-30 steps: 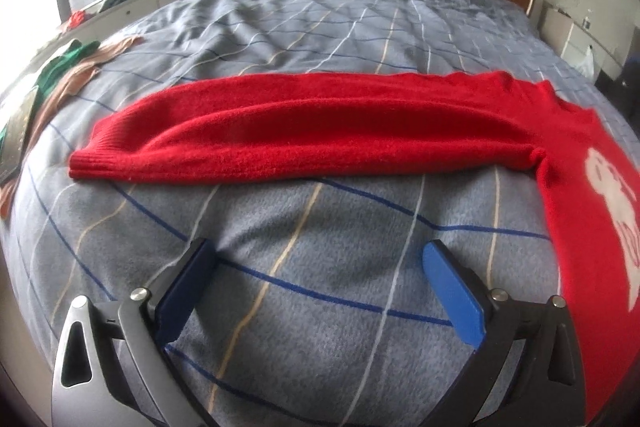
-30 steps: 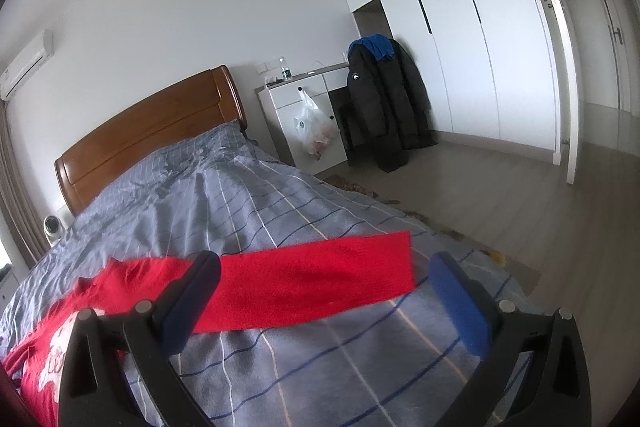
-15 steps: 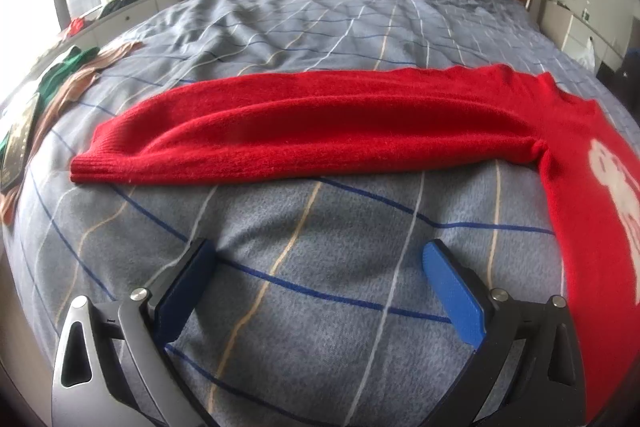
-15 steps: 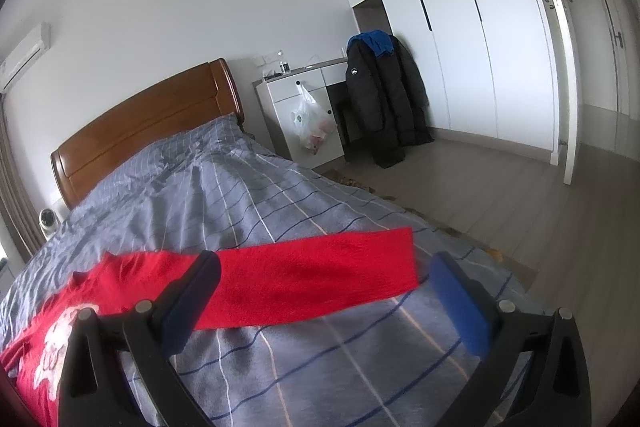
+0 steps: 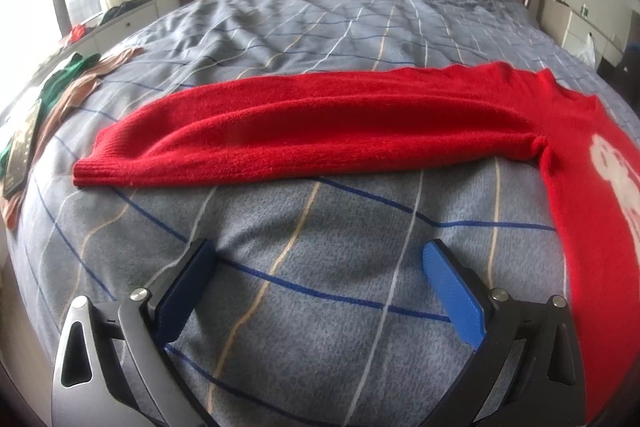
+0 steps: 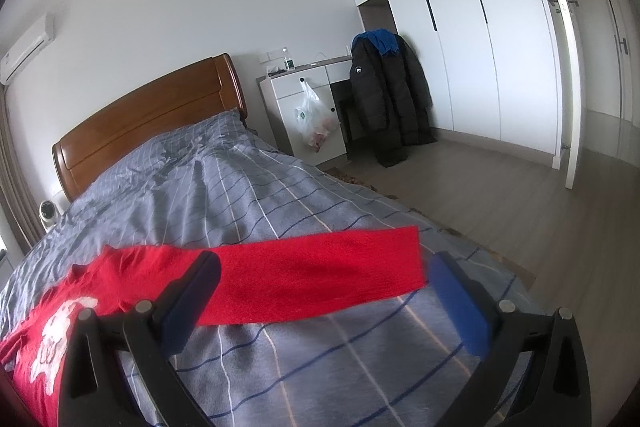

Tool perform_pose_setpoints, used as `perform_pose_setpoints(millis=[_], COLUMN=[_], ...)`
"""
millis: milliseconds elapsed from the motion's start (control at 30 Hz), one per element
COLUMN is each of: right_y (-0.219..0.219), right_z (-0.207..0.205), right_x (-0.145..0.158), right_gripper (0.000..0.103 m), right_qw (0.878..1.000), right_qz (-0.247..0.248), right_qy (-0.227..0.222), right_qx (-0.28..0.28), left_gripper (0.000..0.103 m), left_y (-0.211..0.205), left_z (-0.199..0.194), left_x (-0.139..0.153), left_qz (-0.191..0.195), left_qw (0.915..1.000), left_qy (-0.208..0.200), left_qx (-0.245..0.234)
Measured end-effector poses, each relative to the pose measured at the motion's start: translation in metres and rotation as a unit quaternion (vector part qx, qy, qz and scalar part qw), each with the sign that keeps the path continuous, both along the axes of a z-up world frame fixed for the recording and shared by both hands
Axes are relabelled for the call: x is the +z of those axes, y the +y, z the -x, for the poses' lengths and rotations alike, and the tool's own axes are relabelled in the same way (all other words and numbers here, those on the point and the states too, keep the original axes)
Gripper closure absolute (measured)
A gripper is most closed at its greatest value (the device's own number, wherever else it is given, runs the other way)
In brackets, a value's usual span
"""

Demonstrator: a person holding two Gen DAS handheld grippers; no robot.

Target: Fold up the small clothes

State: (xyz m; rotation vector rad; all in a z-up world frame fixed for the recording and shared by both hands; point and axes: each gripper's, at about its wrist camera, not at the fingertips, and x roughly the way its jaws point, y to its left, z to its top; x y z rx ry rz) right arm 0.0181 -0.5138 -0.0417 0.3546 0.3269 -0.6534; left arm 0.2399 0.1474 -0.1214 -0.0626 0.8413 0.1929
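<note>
Now both views sit slightly closer than a second ago: you bring the left gripper (image 5: 320, 267) toward the left sleeve (image 5: 304, 123) and the right gripper (image 6: 324, 279) toward the right sleeve (image 6: 316, 279), whose cuff end lies near the right finger. Both grippers are spread wide, holding nothing. Sweater (image 5: 592, 187) lies flat, face up, on the bed (image 5: 320, 27), sleeves stretched straight out. No fabric has moved, so folding is not yet begun; likely step is the approach to pinch each sleeve for the first inward fold.
</note>
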Motion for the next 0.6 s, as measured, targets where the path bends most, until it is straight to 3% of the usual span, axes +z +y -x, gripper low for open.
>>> perform_pose_setpoints(millis=[433, 467, 533, 600], right_y=[-0.003, -0.009, -0.032, -0.058], right_z=[0.001, 0.001, 0.005, 0.016], right_x=[0.000, 0.000, -0.004, -0.010], right_gripper=[0.001, 0.001, 0.001, 0.001], right_qw=[1.000, 0.999, 0.993, 0.975], right_qz=[-0.005, -0.023, -0.107, -0.203], right_qy=[-0.002, -0.010, -0.036, -0.074], right_qx=[0.014, 0.028, 0.045, 0.042], left_gripper=[0.000, 0.000, 0.000, 0.000], left_y=[0.000, 0.000, 0.000, 0.000], left_z=[0.000, 0.000, 0.000, 0.000], left_x=[-0.001, 0.000, 0.000, -0.001], left_qz=[0.000, 0.000, -0.001, 0.000], left_qw=[1.0000, 1.0000, 1.0000, 1.0000], left_qy=[-0.001, -0.001, -0.001, -0.001], left_qx=[0.000, 0.000, 0.000, 0.000])
